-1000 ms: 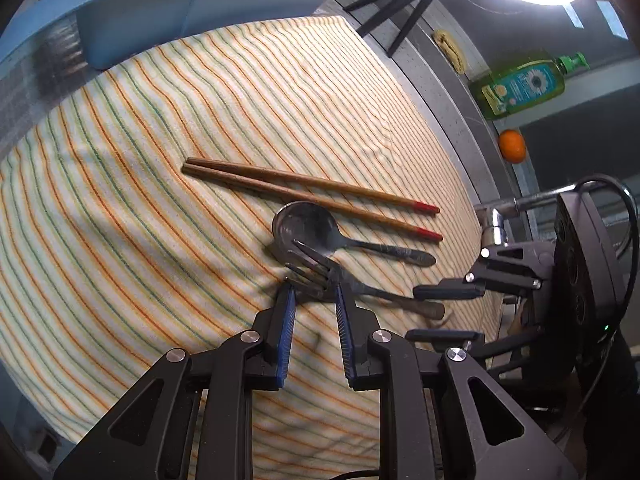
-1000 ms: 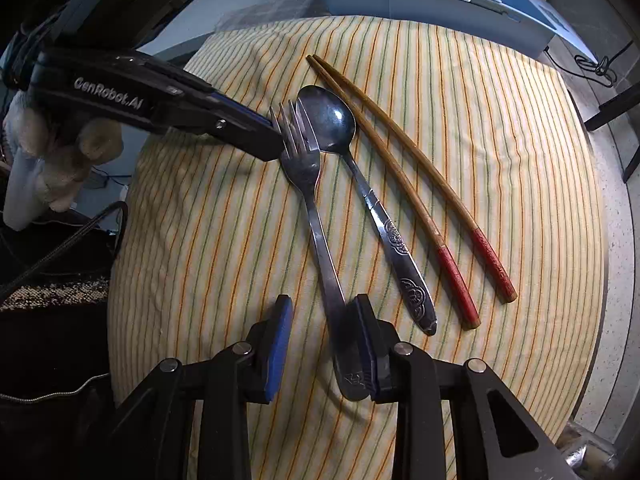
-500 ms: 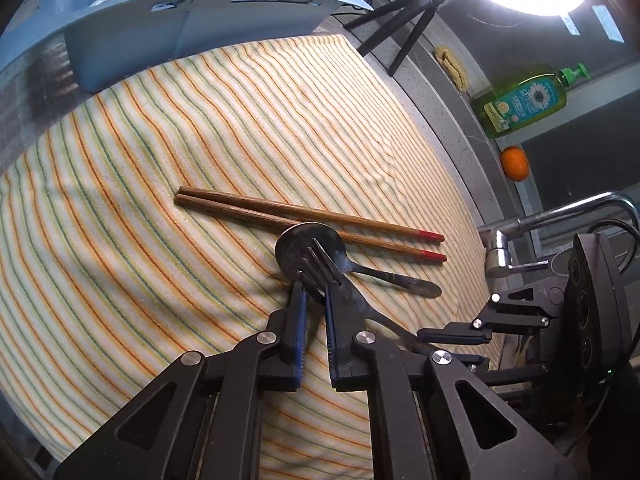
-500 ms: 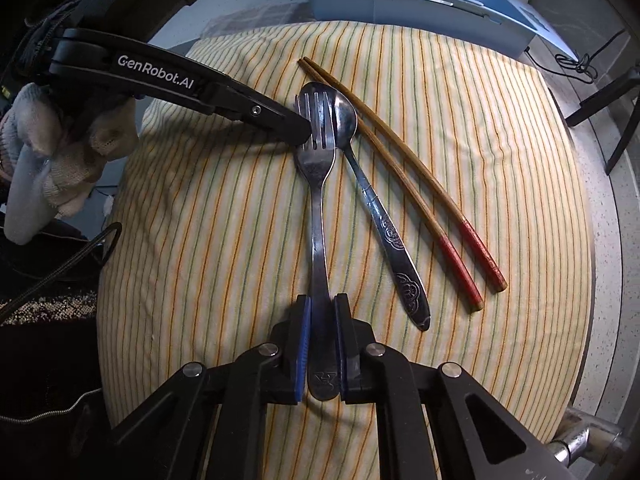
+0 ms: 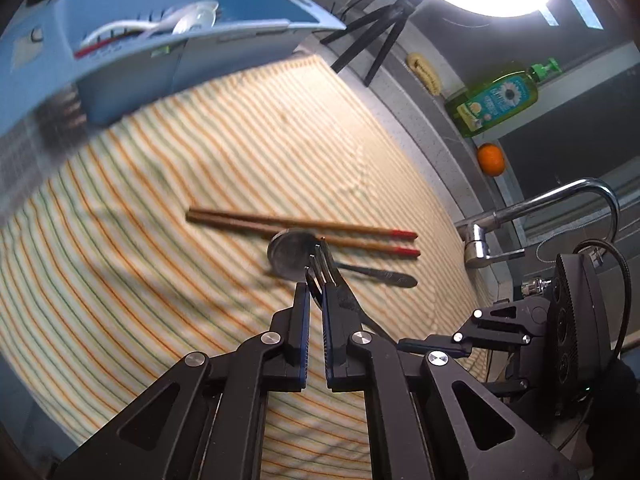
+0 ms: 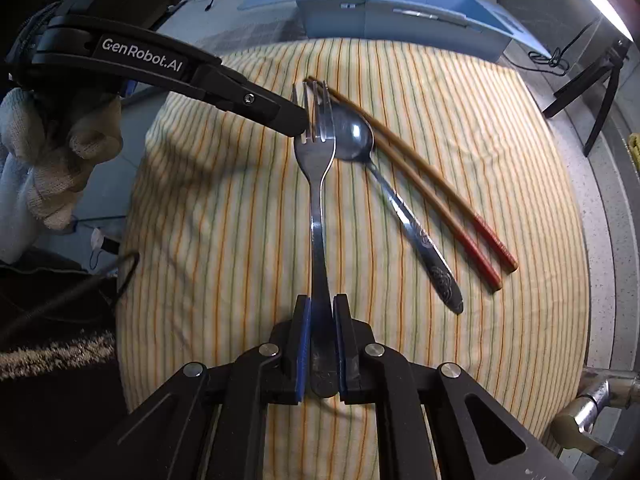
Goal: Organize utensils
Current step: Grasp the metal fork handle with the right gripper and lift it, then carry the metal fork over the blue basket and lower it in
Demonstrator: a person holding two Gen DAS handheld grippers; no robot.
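Note:
A steel fork (image 6: 319, 184) is held off the striped cloth (image 6: 460, 128) by both grippers. My right gripper (image 6: 320, 312) is shut on its handle end. My left gripper (image 5: 315, 294) is shut on the fork's head, with the tines (image 5: 322, 260) sticking out past its fingertips; it also shows in the right wrist view (image 6: 302, 124). A steel spoon (image 6: 384, 184) and a pair of wooden chopsticks (image 6: 432, 184) with red ends lie on the cloth beside the fork. The spoon (image 5: 292, 258) and chopsticks (image 5: 300, 228) also show in the left wrist view.
A blue utensil basket (image 5: 132, 60) with white spoons in it stands at the cloth's far edge. A tripod (image 5: 380, 32), a green soap bottle (image 5: 496, 100), an orange (image 5: 490, 158) and a tap (image 5: 532, 216) stand along the counter to the right.
My right gripper closed on the fork's handle and my left gripper closed on its head. Both have lifted the fork off the cloth.

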